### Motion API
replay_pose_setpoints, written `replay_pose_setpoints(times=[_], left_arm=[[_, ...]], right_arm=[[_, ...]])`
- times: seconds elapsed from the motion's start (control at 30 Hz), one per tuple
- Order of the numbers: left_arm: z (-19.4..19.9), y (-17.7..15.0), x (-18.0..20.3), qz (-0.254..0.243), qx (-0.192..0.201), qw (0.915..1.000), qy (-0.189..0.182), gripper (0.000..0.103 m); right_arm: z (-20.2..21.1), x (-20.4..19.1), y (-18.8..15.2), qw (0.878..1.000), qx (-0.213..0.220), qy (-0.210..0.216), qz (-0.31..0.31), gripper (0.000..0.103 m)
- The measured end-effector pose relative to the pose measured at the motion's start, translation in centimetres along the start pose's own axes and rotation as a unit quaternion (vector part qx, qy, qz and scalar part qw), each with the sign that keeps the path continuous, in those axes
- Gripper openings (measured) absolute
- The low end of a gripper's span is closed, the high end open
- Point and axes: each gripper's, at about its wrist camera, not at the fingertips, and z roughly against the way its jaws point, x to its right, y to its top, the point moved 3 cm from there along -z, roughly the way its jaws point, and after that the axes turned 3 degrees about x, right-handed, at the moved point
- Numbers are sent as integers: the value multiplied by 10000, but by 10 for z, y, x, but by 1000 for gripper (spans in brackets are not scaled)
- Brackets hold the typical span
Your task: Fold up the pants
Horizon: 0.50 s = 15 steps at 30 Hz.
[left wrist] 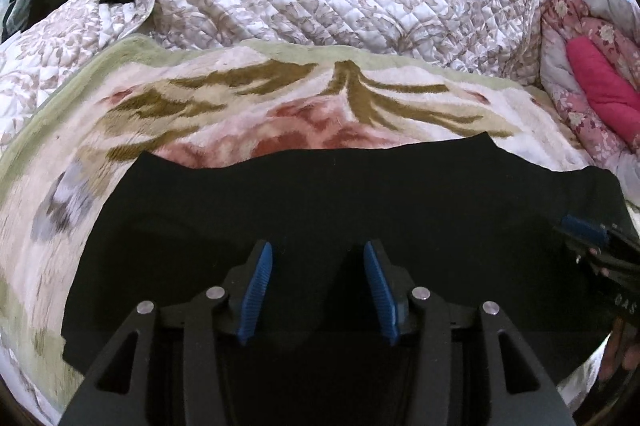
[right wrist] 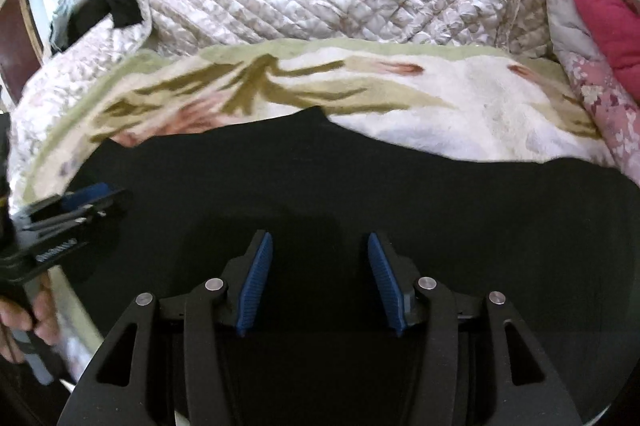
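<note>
left gripper (left wrist: 318, 290): jaws standing apart, blue pads gripping nothing, hovering over the pants.
right gripper (right wrist: 320, 284): also gaping, nothing between the pads.
pants (left wrist: 340, 198): black, lying flat on the floral blanket (left wrist: 248, 106), near edge running out of frame.
hard to read: folds and seams disappearing in the black cloth.
</note>
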Motion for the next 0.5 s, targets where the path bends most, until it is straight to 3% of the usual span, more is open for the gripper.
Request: replay_pose_setpoints(times=[0.23,0.33,0.5], left_arm=[[18,-11,-2,117,107,9999,-5,51],[14,-18,-2,133,-35,9999,-41,51],[12,-20,-1,31,17,10000,2,51]], right_arm=[[17,-17,-27,9993,111,-196,308,51],[12,-21,-29,9981,97,-300,532,51],[8,-25,-30,9976,100,-269,627,63]])
